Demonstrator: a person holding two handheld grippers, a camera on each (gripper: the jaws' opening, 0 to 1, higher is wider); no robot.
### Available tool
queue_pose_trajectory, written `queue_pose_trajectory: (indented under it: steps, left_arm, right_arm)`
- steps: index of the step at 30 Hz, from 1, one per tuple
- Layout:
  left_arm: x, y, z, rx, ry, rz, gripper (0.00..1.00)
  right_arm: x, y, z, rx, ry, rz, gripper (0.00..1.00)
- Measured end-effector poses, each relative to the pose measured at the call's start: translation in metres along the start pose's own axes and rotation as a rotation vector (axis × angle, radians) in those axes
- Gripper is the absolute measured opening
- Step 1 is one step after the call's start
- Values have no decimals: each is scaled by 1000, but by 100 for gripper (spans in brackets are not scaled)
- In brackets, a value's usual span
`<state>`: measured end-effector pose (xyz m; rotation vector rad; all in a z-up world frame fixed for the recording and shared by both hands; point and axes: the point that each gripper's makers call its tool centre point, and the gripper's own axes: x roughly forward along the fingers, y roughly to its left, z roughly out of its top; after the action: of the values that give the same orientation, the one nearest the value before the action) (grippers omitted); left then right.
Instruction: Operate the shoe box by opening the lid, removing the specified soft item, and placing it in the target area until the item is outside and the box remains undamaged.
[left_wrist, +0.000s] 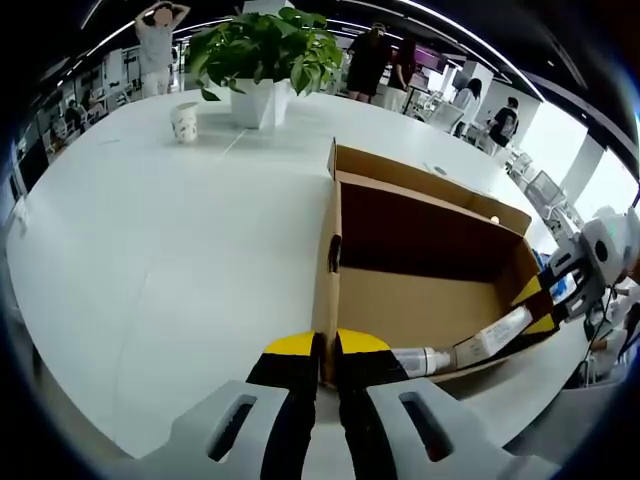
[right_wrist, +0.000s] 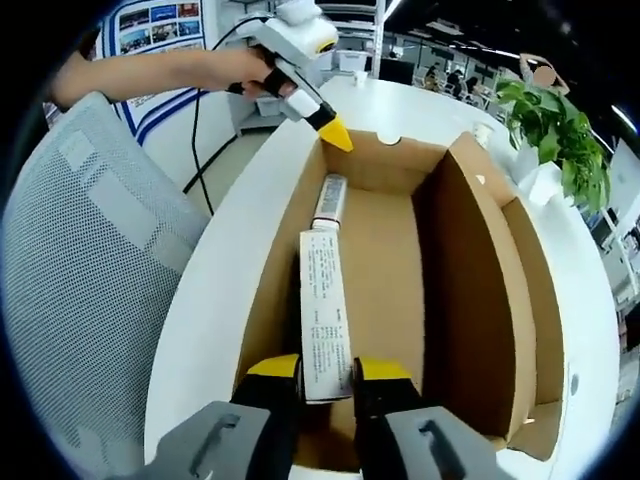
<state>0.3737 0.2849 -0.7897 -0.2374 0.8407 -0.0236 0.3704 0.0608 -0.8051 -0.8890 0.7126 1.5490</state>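
An open brown shoe box (left_wrist: 400, 305) lies on the white table (left_wrist: 160, 260), its lid flap (left_wrist: 430, 185) standing up along the far side. A white soft tube (right_wrist: 322, 300) with printed text lies lengthwise on the box floor. My right gripper (right_wrist: 328, 368) is shut on the tube's flat end; in the left gripper view it (left_wrist: 535, 308) enters from the right, over the box's end. My left gripper (left_wrist: 326, 345) is shut on the near end wall's top edge. In the right gripper view it (right_wrist: 335, 133) sits on the far wall, held by a hand.
A potted plant (left_wrist: 265, 50) and a paper cup (left_wrist: 185, 120) stand on the far part of the table. A grey mesh chair (right_wrist: 90, 250) sits beside the table edge near the box. People stand in the background.
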Motion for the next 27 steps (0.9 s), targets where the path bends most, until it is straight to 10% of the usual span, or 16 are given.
queue_pose_trajectory:
  steps: [27]
  left_arm:
    - [0,0,0,7,5,4,3]
  right_arm:
    - [-25,-7,18,-79,-54,-75,13]
